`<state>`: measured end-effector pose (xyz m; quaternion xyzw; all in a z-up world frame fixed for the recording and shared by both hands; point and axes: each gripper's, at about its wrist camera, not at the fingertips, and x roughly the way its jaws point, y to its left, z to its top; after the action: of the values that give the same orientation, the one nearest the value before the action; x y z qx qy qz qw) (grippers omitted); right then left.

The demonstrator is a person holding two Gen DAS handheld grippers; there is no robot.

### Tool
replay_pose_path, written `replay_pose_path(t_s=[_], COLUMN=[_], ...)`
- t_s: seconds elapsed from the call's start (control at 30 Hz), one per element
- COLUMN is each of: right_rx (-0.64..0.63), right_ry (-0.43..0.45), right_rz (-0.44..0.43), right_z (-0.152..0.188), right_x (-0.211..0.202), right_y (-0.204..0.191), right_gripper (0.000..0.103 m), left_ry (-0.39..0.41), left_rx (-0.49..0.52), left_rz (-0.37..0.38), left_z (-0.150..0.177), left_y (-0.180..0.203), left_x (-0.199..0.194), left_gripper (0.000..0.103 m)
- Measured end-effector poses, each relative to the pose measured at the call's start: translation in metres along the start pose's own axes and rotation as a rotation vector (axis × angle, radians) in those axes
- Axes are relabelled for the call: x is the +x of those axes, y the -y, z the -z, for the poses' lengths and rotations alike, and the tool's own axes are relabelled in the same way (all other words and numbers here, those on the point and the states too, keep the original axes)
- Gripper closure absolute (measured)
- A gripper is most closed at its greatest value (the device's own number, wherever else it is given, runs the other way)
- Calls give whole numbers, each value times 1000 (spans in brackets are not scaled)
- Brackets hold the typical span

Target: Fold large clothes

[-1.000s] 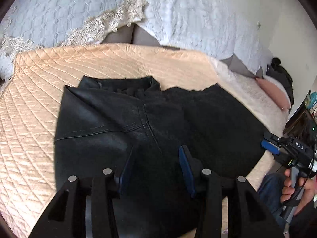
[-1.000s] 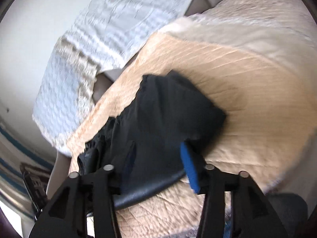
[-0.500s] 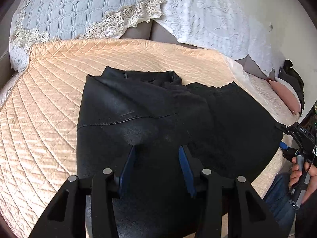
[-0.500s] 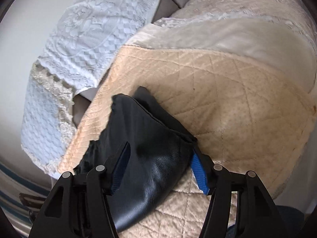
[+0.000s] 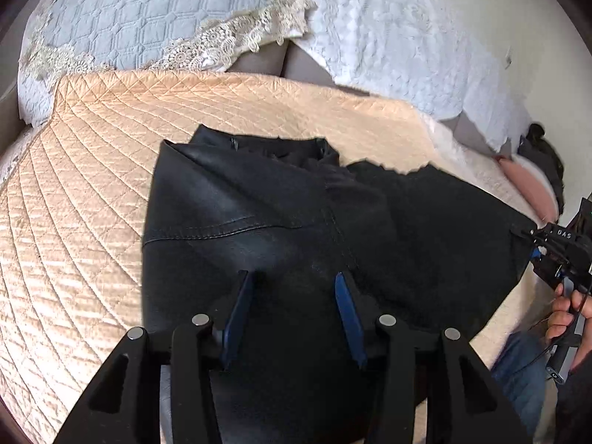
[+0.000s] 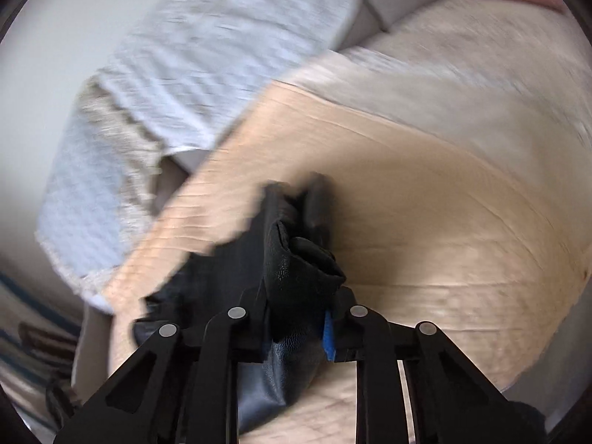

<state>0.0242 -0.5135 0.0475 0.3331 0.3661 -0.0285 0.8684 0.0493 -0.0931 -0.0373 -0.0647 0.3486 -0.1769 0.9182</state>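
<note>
Your right claw (image 6: 296, 318), jaws just closed, pinches the bunched end of the black, limp, smooth-surfaced leather-look trousers (image 5: 281, 229) on the peach quilted bed (image 5: 74, 222); left claw (image 5: 292, 296) half-open, empty; grip seams.

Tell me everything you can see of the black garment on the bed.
The black garment looks like trousers of smooth, leather-like material with a dull sheen, stitched seams and a waistband with belt loops at the far edge. It lies spread across the peach quilted bedspread, slightly rumpled. The left gripper stands over it with its blue pads apart, a hump of fabric between them. The right gripper, whose jaws have just been closing, pinches a bunched end of it, which looks raised off the quilt.
</note>
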Motion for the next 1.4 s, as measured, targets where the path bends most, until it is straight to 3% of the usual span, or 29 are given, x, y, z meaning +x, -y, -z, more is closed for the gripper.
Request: replay_pose_path(t_s=[0.2,0.33,0.43,0.57,0.63,0.87,1.03,1.1,1.23,1.4], right_rx=[-240,-393,-478,-527,-549,-585,-632,-682,-677,-655], right_ry=[-18,-113,-225,-413,-432,-352,-415,-389,-400,-319], right_rz=[-192,-305,-355,-339,-319,-339,-327,-333,-373,-479], right_z=[19,69,119,186,200,190,215,220,210,187], right_x=[-23,-13,14,70,85,68,93,86,64,17], right_y=[-114,-185,-214,-217,-214,-233,-226,-230,-234,-225], right_gripper=[84,84,84,85,85,85,85,81,64,62], left_ry=[61,76,77,63,57,86,99,97,108,151], left_rx=[-49,-100,-145,-204,-225,-211,-207,-199,-182,-143], left_rz=[-31,-67,-95,-120,-121,-108,-100,-101,-99,-68], left_z=[2,10,20,34,40,39,39,39,36,18], left_y=[-28,-56,-78,-103,-111,-112,-113,-112,-107,-89], left_x=[-30,-44,-53,-60,-63,-74,-83,-86,-95,-109], left_gripper=[55,55,55,55,55,55,55,55,55,55])
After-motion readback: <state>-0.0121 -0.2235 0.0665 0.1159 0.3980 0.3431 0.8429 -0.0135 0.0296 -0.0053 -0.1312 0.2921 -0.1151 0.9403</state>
